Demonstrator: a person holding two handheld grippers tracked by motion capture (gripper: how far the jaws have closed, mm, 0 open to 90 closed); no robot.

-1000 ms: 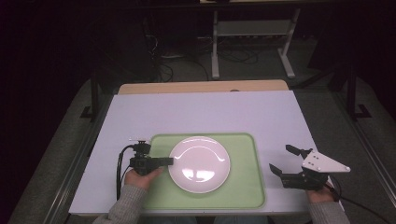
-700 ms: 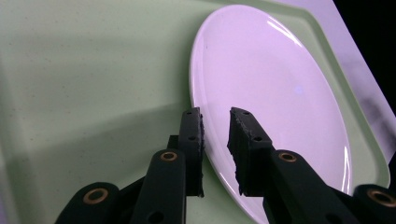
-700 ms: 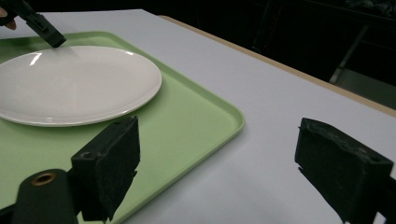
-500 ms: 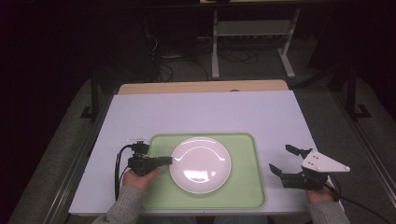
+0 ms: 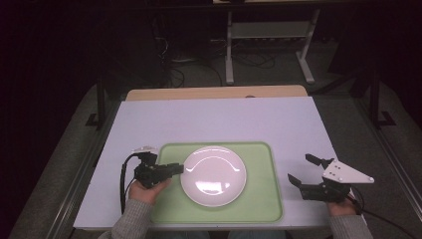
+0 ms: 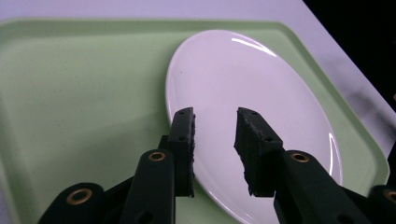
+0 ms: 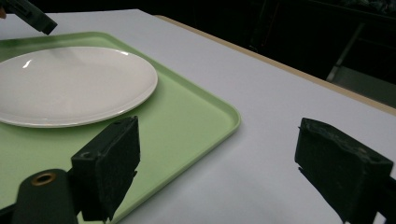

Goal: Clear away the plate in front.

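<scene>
Jaws of the left gripper [image 6: 215,135] have just been opening, parted at the near rim of the white plate [image 5: 213,174], nothing pinched. Right gripper [image 5: 302,172] is held wide open, empty, beside the green tray [image 5: 259,154]. Plate is laid flat, round, no long axis. White table [image 5: 219,119] is ringed by a dark room.

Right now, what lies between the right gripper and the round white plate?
In the high view, just bare surface: a strip of white table, then green tray, separates the right gripper from the white plate.
</scene>
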